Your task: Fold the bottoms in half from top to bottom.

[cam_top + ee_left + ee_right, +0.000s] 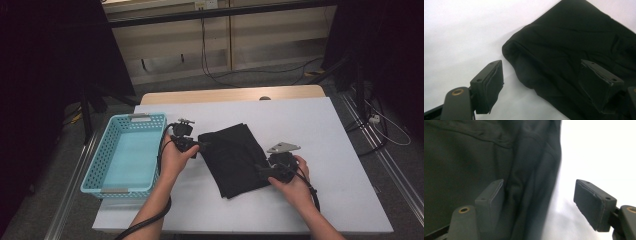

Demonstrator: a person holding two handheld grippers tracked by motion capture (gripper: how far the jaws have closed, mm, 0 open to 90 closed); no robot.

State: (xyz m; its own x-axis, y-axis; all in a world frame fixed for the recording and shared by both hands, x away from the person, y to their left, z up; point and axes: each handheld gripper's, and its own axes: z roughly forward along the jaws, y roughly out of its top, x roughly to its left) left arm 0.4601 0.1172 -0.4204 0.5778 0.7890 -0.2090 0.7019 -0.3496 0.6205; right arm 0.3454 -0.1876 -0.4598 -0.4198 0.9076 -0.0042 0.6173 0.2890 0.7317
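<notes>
A folded black cloth [234,159] lies mid-worktop [325,130], just right of a blue basket [125,152] at the worktop's left edge. The left tool [201,145] sits at the cloth's left edge, jaws spread: in the left gripper view one pad is over bare worktop, the other over the cloth [574,50], w/ the rounded fold corner between them (nothing pinched). The right tool [264,171] is at the cloth's right edge, near its lower corner, jaws likewise apart; in the right gripper view they straddle the cloth [474,157] edge, one pad over fabric, the other over white worktop, not pressing. Both hands come in from the bottom of the high view, cables trailing.
</notes>
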